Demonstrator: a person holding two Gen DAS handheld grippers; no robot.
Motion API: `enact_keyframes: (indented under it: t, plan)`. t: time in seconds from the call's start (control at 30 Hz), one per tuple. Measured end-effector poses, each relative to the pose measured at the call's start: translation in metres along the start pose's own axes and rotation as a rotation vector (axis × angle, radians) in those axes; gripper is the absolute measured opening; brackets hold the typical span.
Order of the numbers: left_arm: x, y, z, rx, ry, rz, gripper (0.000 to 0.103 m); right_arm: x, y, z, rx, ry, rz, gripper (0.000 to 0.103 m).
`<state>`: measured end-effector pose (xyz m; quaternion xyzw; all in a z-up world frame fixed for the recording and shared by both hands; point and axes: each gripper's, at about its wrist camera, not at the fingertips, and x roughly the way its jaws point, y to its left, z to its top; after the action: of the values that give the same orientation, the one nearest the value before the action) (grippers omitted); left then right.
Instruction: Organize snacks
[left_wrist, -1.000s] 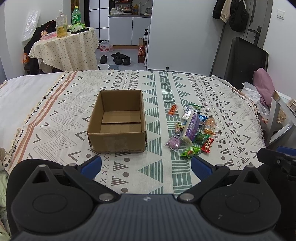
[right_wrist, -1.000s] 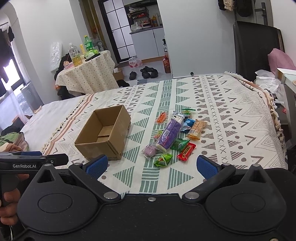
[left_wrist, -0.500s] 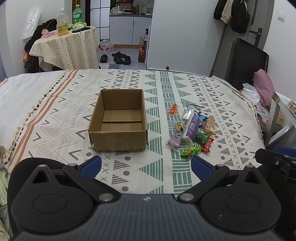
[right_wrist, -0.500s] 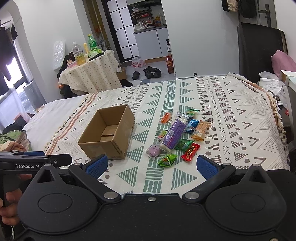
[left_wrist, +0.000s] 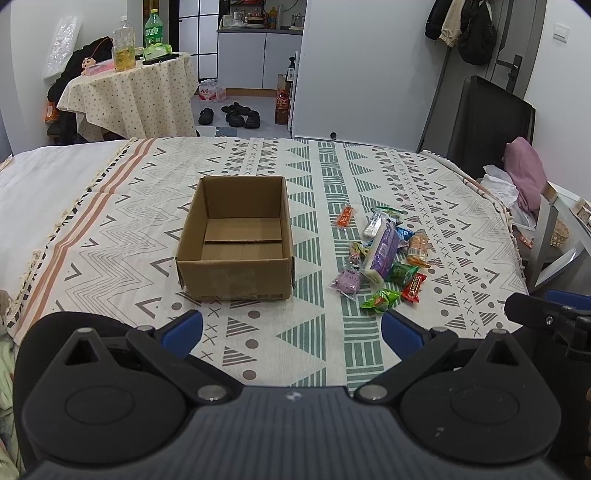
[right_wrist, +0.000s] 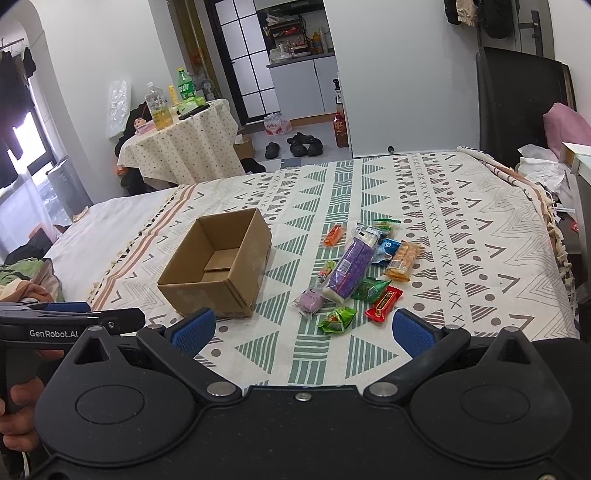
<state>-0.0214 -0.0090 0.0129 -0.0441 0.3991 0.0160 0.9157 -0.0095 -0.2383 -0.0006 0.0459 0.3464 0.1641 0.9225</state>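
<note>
An open, empty cardboard box (left_wrist: 236, 236) stands on a patterned cloth over the bed; it also shows in the right wrist view (right_wrist: 218, 266). To its right lies a pile of several snack packets (left_wrist: 382, 258), among them a long purple pack (right_wrist: 351, 267), a red bar (right_wrist: 384, 303), a green packet (right_wrist: 338, 320) and an orange one (right_wrist: 334, 235). My left gripper (left_wrist: 291, 330) is open and empty, short of the box. My right gripper (right_wrist: 301, 326) is open and empty, just short of the snacks.
The cloth's near edge runs just ahead of both grippers. A round table (left_wrist: 133, 96) with bottles stands at the back left. A dark chair (left_wrist: 491, 122) and pink clothes (left_wrist: 524, 173) are at the right. Shoes (left_wrist: 236, 112) lie on the floor beyond the bed.
Both grippers have moved slightly forward toward the bed, so the box and snacks look a little nearer. Nothing was picked up or moved.
</note>
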Motion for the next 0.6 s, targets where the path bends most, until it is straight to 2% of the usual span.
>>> enact_keyframes:
  t: [0.33,0.6]
  plan:
    - [0.015,-0.008,0.005,0.001,0.015,-0.010,0.102,0.006,-0.005,0.001,0.028,0.013,0.011,0.103]
    - [0.041,-0.015,0.009,0.006,0.035,-0.038,0.102,0.020,-0.022,0.003,0.027,0.040,-0.024,0.103]
